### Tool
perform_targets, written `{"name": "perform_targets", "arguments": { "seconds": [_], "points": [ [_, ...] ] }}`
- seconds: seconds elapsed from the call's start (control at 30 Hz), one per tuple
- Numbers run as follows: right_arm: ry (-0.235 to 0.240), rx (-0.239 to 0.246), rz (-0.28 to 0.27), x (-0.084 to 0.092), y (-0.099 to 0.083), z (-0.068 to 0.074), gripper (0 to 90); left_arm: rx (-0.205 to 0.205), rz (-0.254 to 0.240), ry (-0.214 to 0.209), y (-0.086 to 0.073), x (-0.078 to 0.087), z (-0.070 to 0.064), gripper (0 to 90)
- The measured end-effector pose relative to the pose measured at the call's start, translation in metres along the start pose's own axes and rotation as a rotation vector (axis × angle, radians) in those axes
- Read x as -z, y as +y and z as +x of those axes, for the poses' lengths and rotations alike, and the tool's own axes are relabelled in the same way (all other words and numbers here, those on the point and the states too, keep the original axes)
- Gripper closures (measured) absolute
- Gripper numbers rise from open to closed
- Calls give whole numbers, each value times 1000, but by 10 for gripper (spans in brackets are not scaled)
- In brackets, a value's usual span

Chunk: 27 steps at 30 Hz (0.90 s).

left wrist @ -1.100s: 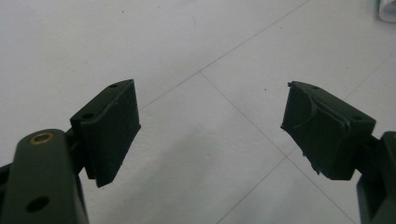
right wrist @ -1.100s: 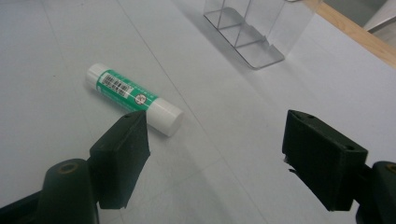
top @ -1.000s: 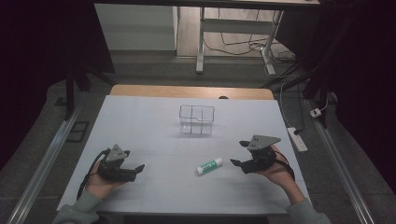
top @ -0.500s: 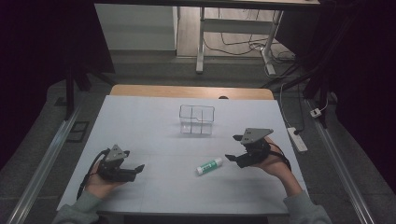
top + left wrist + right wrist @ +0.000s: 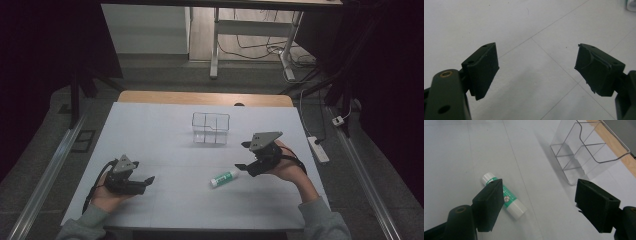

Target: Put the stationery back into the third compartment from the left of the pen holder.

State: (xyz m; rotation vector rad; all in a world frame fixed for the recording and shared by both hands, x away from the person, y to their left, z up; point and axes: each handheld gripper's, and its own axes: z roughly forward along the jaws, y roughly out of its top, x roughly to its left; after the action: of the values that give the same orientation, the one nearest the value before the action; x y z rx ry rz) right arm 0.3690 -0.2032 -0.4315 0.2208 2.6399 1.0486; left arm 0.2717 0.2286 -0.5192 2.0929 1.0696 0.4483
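Having lifted off the table, right gripper (image 5: 243, 155) hovering, jaws apart and empty, beside green-and-white glue stick (image 5: 224, 177) lying flat; likely lining up a pickup toward clear plastic organiser (image 5: 210, 128).

Glue stick (image 5: 503, 196): white with green label. Organiser (image 5: 210, 128): clear. Table cover (image 5: 165, 130): pale grey-white. Table edge (image 5: 200, 97): light wood. Right gripper (image 5: 537, 203): black. Sleeve (image 5: 322, 220): grey-green.
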Motion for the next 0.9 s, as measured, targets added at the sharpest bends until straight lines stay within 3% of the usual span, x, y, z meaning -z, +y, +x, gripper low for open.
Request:
{"name": "perform_targets", "arguments": {
  "seconds": [0.43, 0.9],
  "points": [
    [96, 57, 84, -21, 12, -6, 227, 0, 4, 3, 0, -1, 0, 186],
    [184, 82, 184, -46, 5, 1, 255, -10, 5, -4, 0, -2, -1, 187]
  ]
}}
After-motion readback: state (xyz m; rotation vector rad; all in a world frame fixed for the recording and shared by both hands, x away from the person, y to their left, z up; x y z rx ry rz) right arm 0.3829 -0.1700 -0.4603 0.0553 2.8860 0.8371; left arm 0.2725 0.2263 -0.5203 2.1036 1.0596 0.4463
